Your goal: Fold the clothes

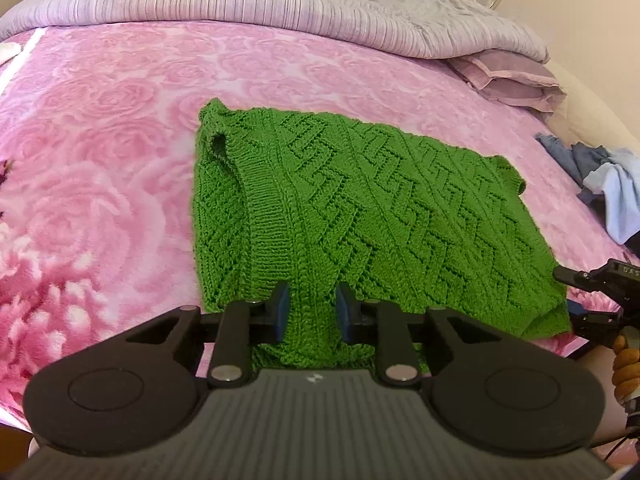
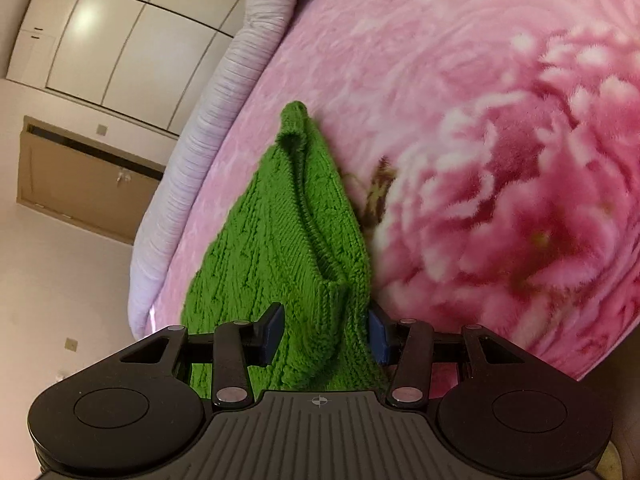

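Note:
A green knitted sweater (image 1: 360,208) lies folded on the pink rose-patterned blanket (image 1: 100,140) of a bed. My left gripper (image 1: 311,310) sits at the sweater's near edge, with knit fabric between its blue-padded fingers, which stand partly apart. My right gripper (image 2: 326,332) holds a bunch of the same sweater (image 2: 280,240) between its fingers, near a corner; this view is rotated. The right gripper also shows at the right edge of the left wrist view (image 1: 592,300), at the sweater's right corner.
A grey-lilac ribbed duvet (image 1: 240,0) is piled along the far side of the bed. A folded mauve pillow (image 1: 508,76) and a heap of blue clothes (image 1: 600,184) lie at the right. White wardrobe doors (image 2: 100,32) stand beyond the bed.

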